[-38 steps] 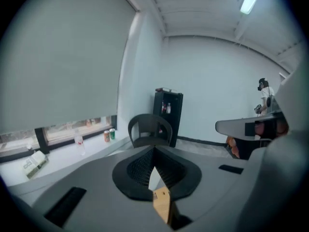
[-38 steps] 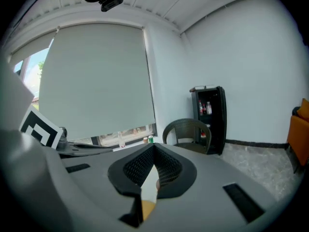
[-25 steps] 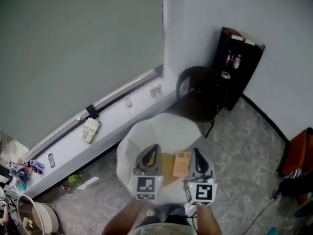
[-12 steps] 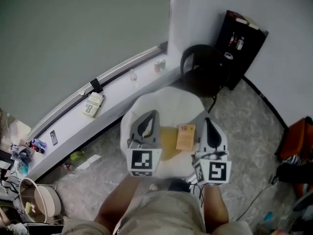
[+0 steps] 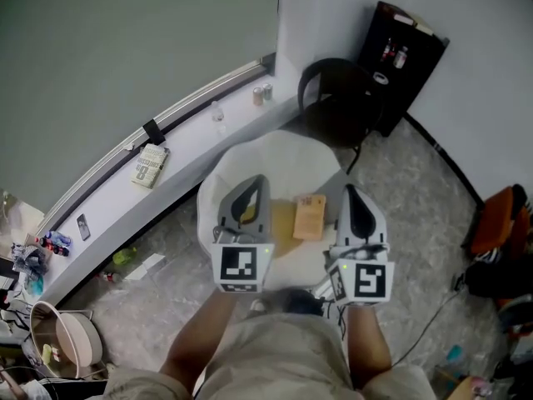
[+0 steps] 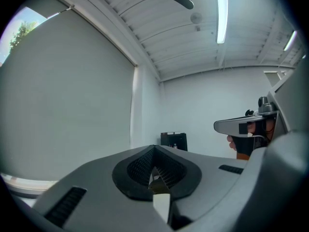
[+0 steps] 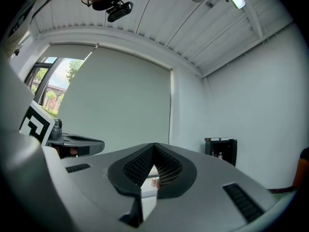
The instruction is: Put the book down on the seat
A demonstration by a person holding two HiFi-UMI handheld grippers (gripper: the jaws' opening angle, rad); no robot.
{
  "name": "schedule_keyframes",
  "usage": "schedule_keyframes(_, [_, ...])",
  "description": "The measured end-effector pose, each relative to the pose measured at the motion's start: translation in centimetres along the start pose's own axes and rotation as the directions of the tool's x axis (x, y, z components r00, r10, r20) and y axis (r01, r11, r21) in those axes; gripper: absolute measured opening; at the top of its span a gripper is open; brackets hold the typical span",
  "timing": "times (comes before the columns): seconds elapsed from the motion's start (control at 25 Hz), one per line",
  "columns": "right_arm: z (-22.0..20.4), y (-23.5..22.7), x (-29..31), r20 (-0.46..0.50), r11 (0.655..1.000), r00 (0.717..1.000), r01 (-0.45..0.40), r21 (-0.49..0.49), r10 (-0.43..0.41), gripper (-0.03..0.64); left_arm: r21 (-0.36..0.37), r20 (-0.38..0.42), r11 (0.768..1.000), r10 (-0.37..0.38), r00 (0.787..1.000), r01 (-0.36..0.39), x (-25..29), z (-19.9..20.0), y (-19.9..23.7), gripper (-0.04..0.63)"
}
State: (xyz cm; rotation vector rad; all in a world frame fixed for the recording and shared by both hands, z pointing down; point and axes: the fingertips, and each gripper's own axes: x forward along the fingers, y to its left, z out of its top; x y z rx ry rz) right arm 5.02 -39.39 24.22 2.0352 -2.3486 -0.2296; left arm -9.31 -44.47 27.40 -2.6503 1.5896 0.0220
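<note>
A small tan book [image 5: 310,217] lies flat on the round white seat [image 5: 250,161], partly over a yellowish patch [image 5: 283,220]. My left gripper [image 5: 254,183] hovers just left of the book, jaws shut and empty. My right gripper [image 5: 351,193] hovers just right of it, also shut with nothing in it. Neither touches the book. In the left gripper view the left gripper [image 6: 154,148] points level at the far wall, and the right gripper [image 6: 245,125] shows at the side. The right gripper view shows the right gripper [image 7: 154,147] with jaws together.
A black chair [image 5: 337,107] stands behind the seat, with a black shelf [image 5: 404,52] in the corner. The window ledge [image 5: 187,152] carries cans [image 5: 262,94], another book [image 5: 150,165] and a phone [image 5: 83,226]. An orange bag [image 5: 495,227] sits at right, a bucket [image 5: 58,348] at lower left.
Both grippers have risen and drawn back toward the person, so they look larger. The book stays on the seat. Both jaws stayed shut.
</note>
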Motion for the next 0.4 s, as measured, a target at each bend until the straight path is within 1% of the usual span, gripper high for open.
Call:
schedule_keyframes(0.08, [-0.1,0.2,-0.2,-0.004,1.000,1.000,0.002,-0.001,-0.002,0.002,-0.007,-0.005,1.000,0.000,1.000,0.000,-0.2,-0.4,0.0,0.006])
schedule_keyframes(0.4, [-0.9,0.0,-0.8,-0.015,1.000,1.000,0.019,-0.001,-0.019,0.002,0.007,-0.020,1.000,-0.009,1.000,0.009,-0.6,-1.6,-0.5,0.006])
